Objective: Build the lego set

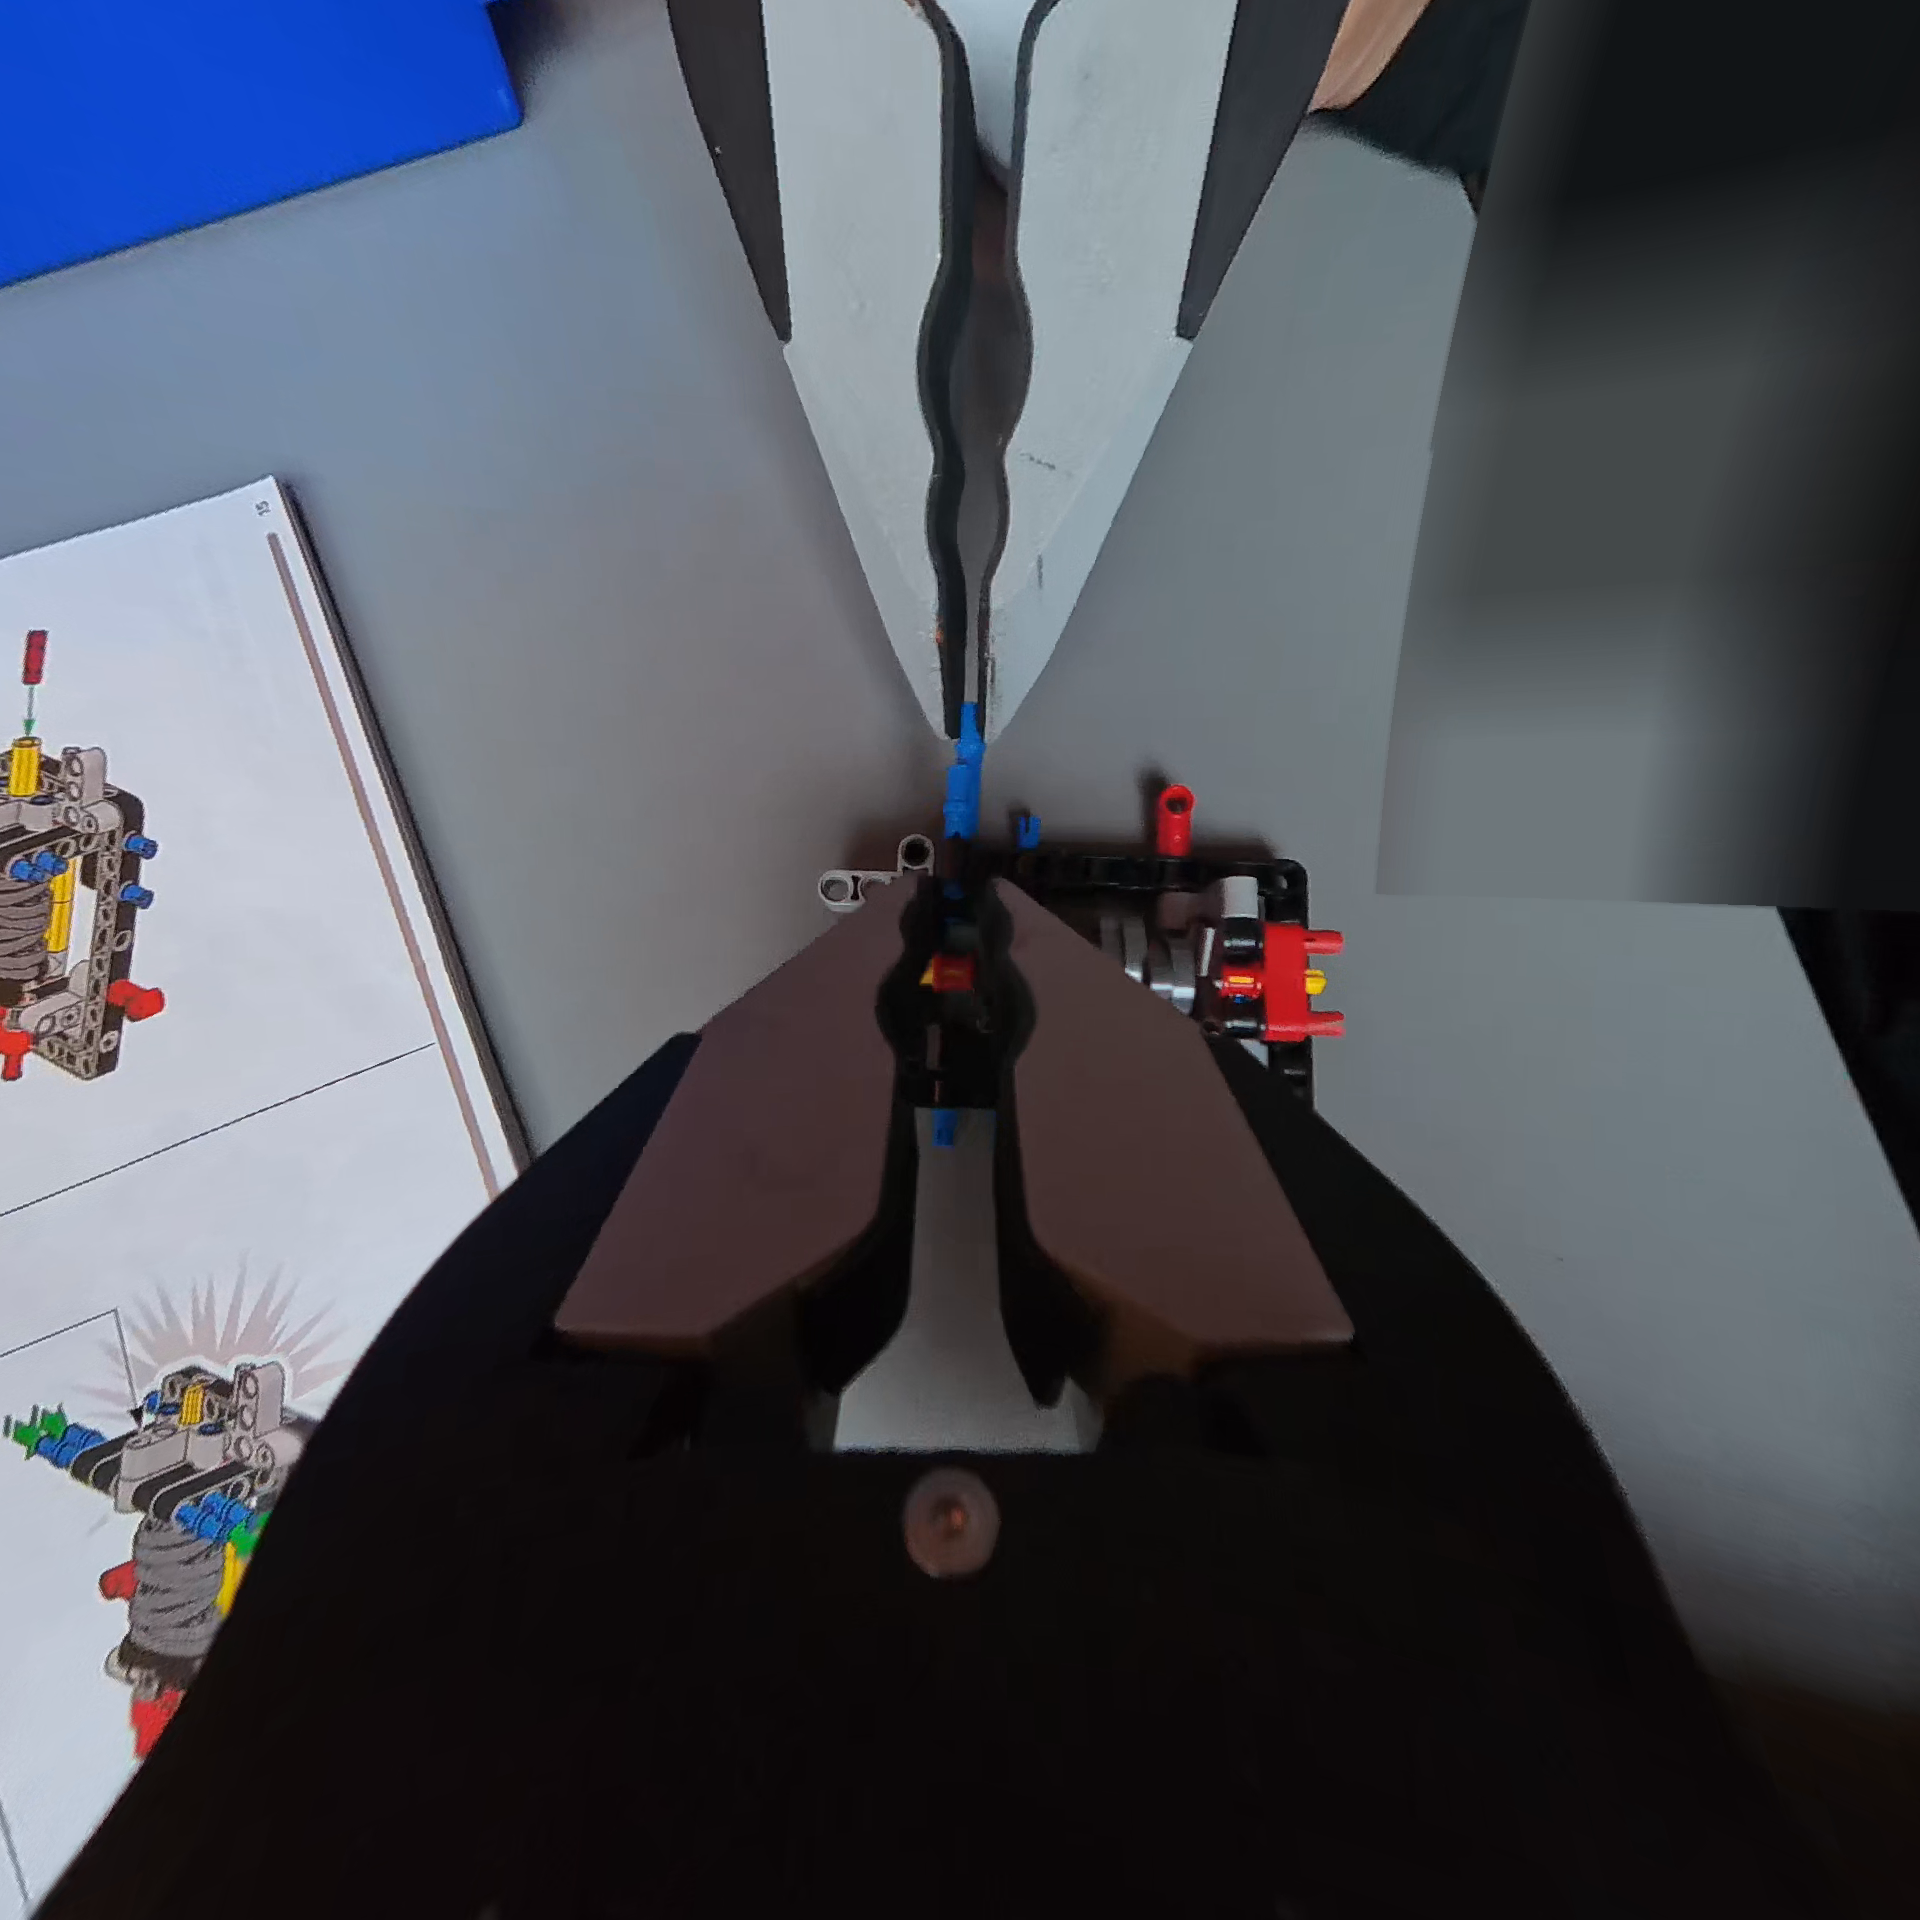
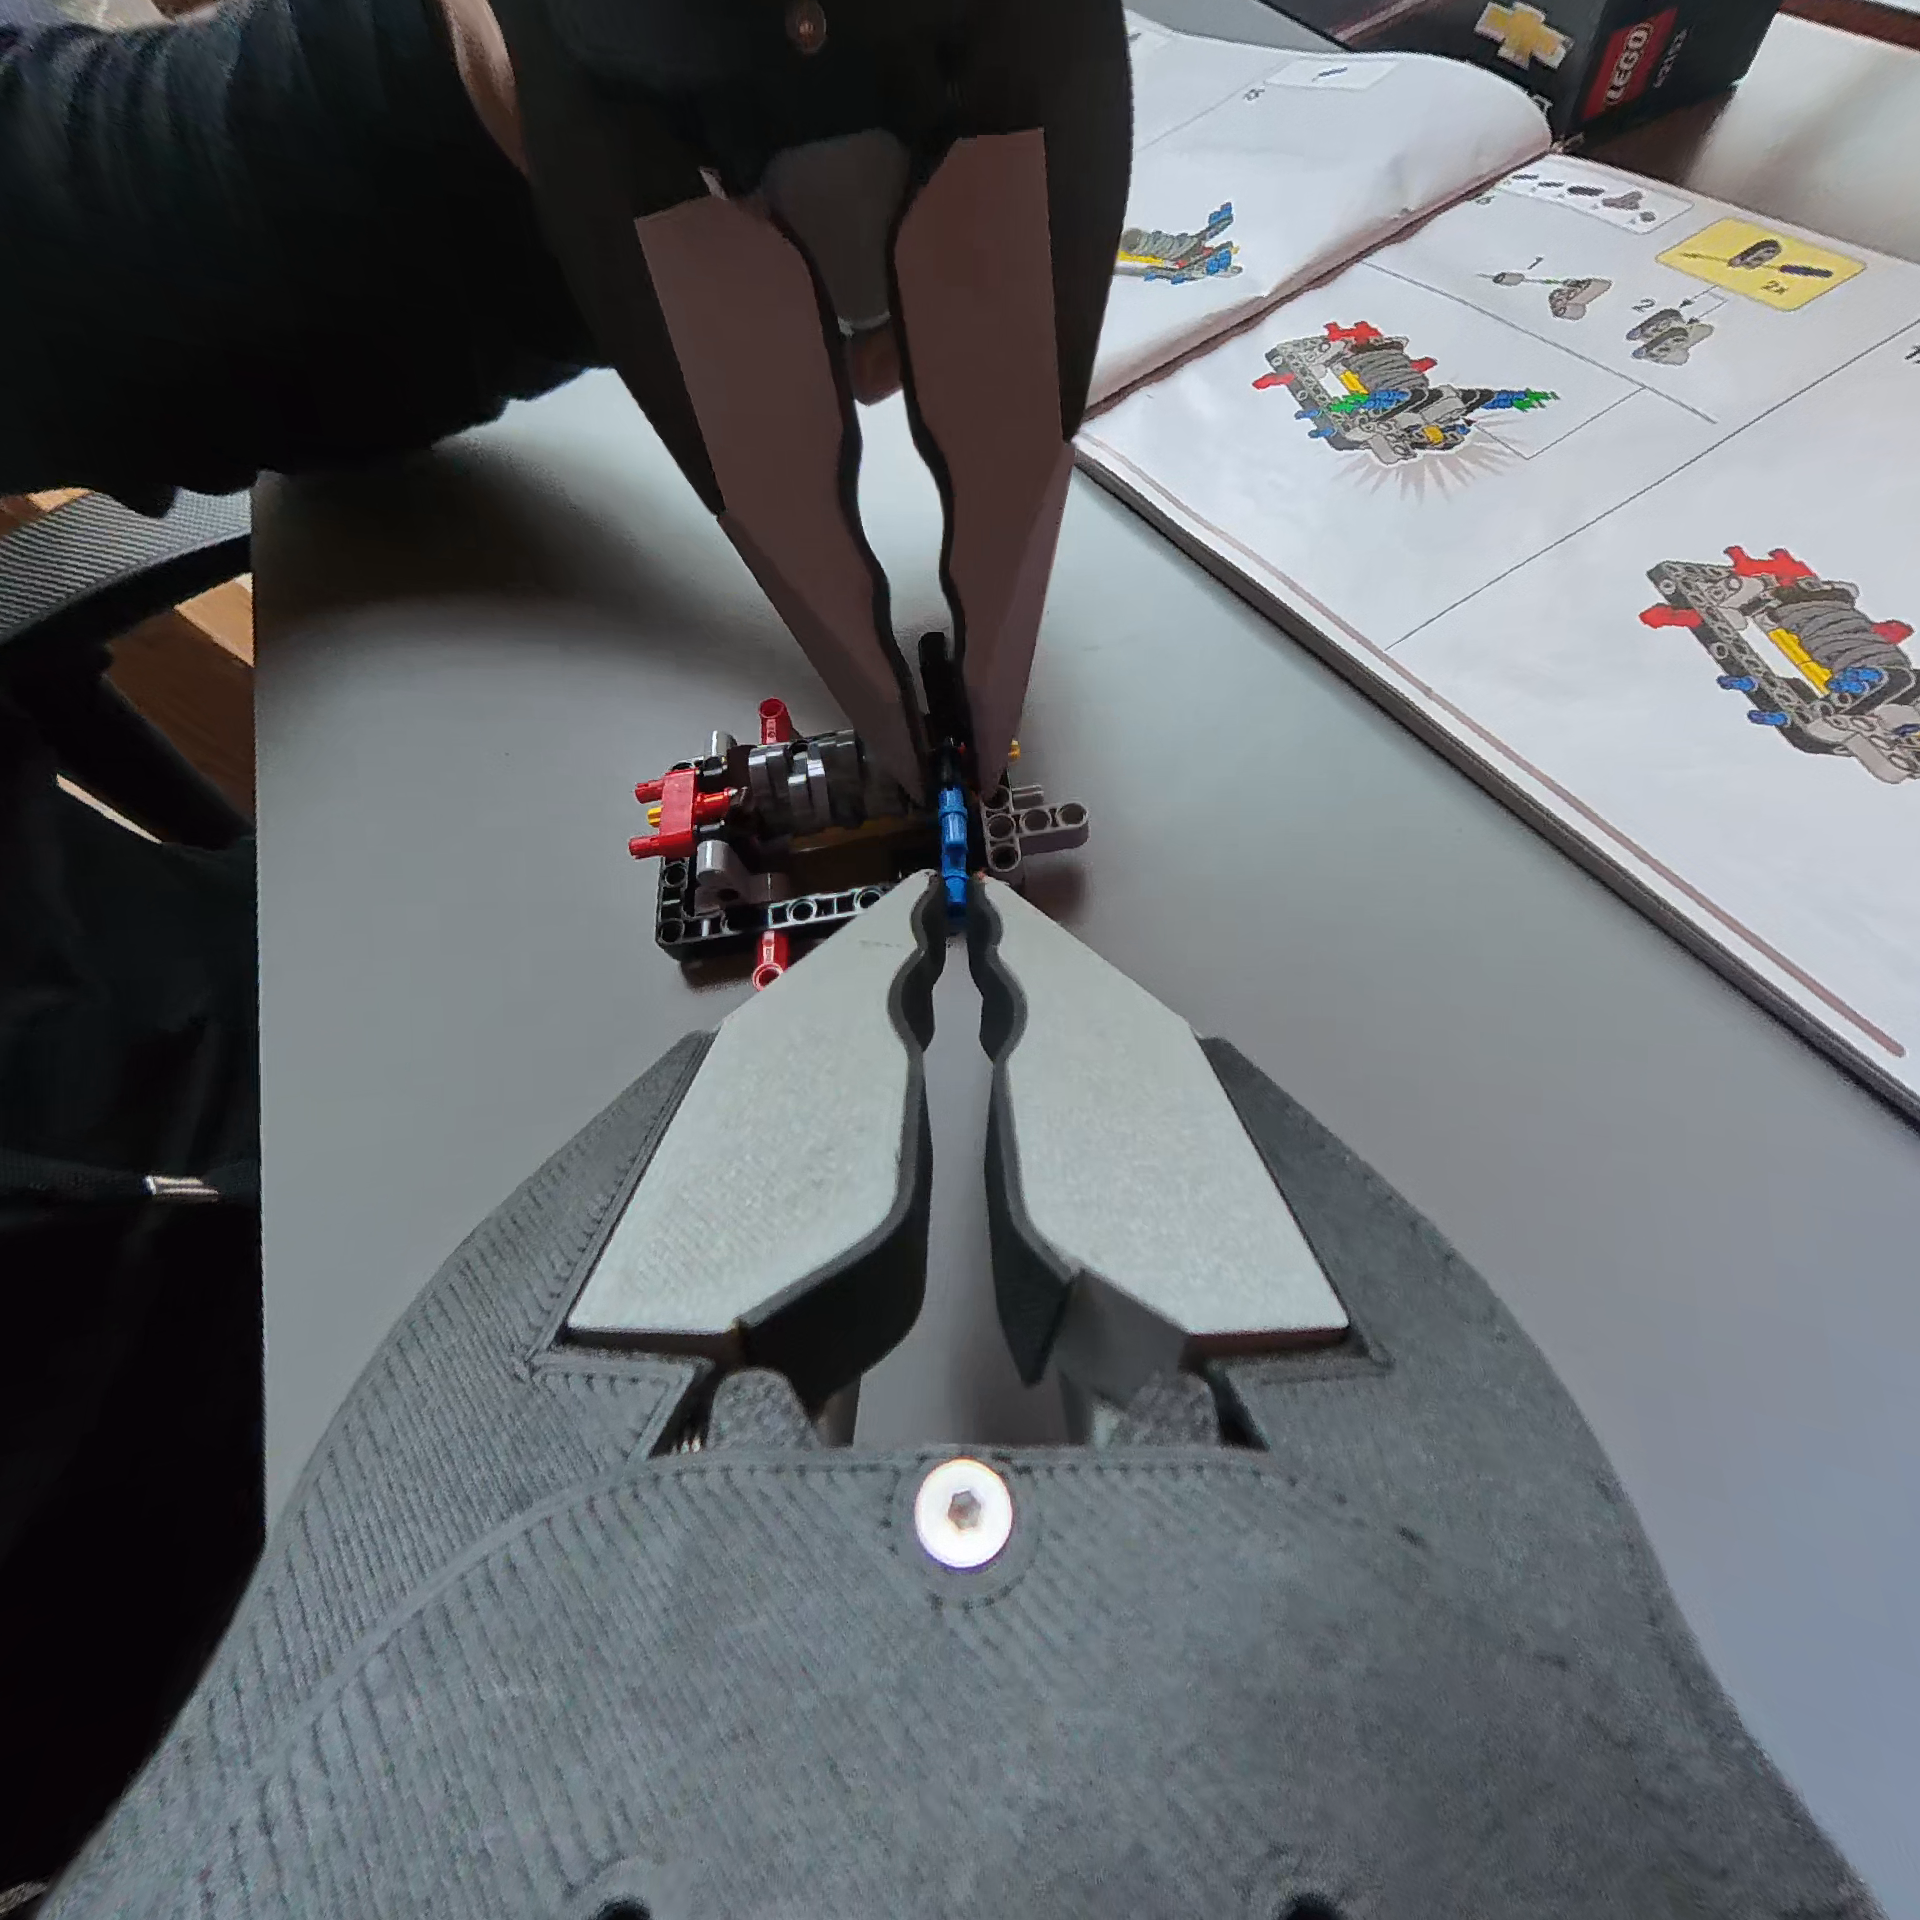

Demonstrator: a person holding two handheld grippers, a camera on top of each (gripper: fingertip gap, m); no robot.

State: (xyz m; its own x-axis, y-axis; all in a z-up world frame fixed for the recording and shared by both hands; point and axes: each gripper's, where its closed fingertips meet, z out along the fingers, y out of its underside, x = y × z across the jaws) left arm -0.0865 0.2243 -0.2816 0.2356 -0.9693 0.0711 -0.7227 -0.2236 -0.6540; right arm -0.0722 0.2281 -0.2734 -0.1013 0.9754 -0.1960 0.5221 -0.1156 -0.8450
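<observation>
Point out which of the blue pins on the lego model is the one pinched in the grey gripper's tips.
The long blue pin pinched in the right gripper, pointing into the black-framed lego model by its grey beam end. The short blue pin on the frame's edge stands free.

Writing appears on two items.

1. Black box (image 2: 1621,52), far corner of the table in the right wrist view: a red square brand logo with white lettering, plus a gold emblem beside it (further white print is too blurred to read).
2. Instruction booklet (image 2: 1558,499), lying open: small printed step numerals, a page numeral at one corner (image 1: 263,507), and a yellow callout panel (image 2: 1759,262) carrying a quantity mark.
</observation>
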